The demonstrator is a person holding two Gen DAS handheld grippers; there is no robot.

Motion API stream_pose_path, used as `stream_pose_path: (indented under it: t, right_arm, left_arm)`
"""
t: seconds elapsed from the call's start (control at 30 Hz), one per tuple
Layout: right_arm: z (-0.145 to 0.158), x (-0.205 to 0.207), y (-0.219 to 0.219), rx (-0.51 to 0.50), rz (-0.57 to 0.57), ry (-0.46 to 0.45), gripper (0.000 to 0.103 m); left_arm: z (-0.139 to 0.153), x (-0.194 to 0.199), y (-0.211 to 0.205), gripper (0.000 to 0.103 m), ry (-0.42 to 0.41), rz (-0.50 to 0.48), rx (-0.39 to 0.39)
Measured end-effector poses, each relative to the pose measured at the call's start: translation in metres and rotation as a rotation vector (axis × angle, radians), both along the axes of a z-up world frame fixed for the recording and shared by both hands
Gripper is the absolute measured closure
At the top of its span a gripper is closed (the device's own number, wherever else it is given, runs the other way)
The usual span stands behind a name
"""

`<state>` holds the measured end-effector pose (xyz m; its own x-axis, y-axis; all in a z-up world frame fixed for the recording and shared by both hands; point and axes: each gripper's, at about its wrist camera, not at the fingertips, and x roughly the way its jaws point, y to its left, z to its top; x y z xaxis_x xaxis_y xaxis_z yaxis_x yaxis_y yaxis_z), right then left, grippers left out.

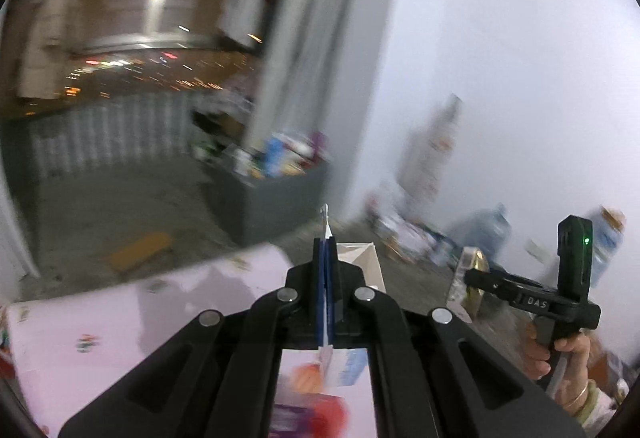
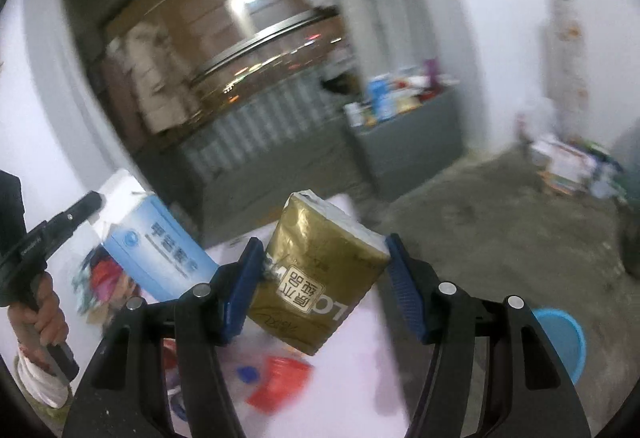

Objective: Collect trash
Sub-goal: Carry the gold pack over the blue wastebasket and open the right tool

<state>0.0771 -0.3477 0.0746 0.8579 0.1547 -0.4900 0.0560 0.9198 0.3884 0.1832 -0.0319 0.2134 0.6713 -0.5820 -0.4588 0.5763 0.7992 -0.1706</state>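
Right gripper [image 2: 322, 286] is clamped on a gold packet [image 2: 320, 274], its blue pads [image 2: 240, 294] bearing on the packet's two side faces with the jaws standing at medium width. Packet's long axis runs along the line of the fingers, tilted a little left at the far end; its white sealed top edge points away from the camera, toward the grey bin [image 2: 404, 142], and the printed label reads upside down. About half of the packet projects beyond the fingertips. Left gripper [image 1: 327, 278] is fully closed on a thin white and blue carton [image 2: 160, 250], pinched flat by an edge (only a sliver of card shows between the pads in the left wrist view). Seen from the right wrist, the carton slants up and to the left of the gold packet, near it; contact between the two cannot be judged. Both items are held above a white sheet with coloured prints [image 1: 100, 322], whose far edge lies short of the grey bin. Bare concrete floor [image 2: 500, 230] lies open between that sheet and the bin. Bin is already heaped with mixed packaging and stands against a white wall [image 1: 500, 58]. A blue basin [image 2: 560, 338] sits low to the right of the gold packet. Both views are motion-blurred.
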Motion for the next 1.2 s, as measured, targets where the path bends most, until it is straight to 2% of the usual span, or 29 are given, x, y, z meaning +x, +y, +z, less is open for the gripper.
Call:
stream_pose_path:
  t: [0.17, 0.27, 0.43, 0.53, 0.6, 0.73, 0.83, 0.9, 0.97, 1.03, 1.13, 1.2]
  right_arm:
    - [-0.037, -0.055, -0.071, 0.023, -0.251, 0.010, 0.044]
    - [-0.069, -0.078, -0.108, 0.047, -0.391, 0.063, 0.044]
    - [-0.132, -0.085, -0.160, 0.119, -0.501, 0.182, 0.044]
    - [-0.164, -0.072, -0.187, 0.158, -0.539, 0.241, 0.044]
    - [-0.183, -0.074, -0.204, 0.193, -0.560, 0.270, 0.043]
    - [-0.213, -0.072, -0.231, 0.242, -0.595, 0.339, 0.041]
    - [-0.245, -0.059, -0.248, 0.269, -0.632, 0.401, 0.035]
    - [-0.265, -0.057, -0.252, 0.286, -0.656, 0.445, 0.026]
    - [-0.289, -0.049, -0.258, 0.294, -0.667, 0.515, 0.026]
    - [-0.299, -0.050, -0.256, 0.301, -0.677, 0.550, 0.026]
    - [-0.295, -0.058, -0.251, 0.323, -0.680, 0.507, 0.026]
    - [-0.284, -0.064, -0.247, 0.323, -0.678, 0.481, 0.026]
  left_arm:
    - [-0.037, -0.002, -0.116, 0.103, 0.101, -0.171, 0.093]
    - [-0.072, -0.007, -0.194, 0.103, 0.140, -0.253, 0.192]
    - [-0.146, -0.020, -0.308, 0.103, 0.219, -0.369, 0.355]
    - [-0.191, -0.024, -0.357, 0.103, 0.266, -0.413, 0.417]
    - [-0.218, -0.026, -0.386, 0.103, 0.267, -0.430, 0.457]
    - [-0.260, -0.018, -0.418, 0.102, 0.260, -0.443, 0.488]
    - [-0.299, -0.004, -0.442, 0.099, 0.326, -0.468, 0.502]
    - [-0.322, 0.003, -0.452, 0.086, 0.359, -0.467, 0.528]
    - [-0.336, 0.009, -0.454, 0.083, 0.367, -0.434, 0.544]
    - [-0.341, 0.013, -0.451, 0.082, 0.377, -0.414, 0.540]
    - [-0.337, 0.019, -0.442, 0.081, 0.371, -0.403, 0.567]
    - [-0.323, 0.026, -0.432, 0.081, 0.334, -0.394, 0.600]
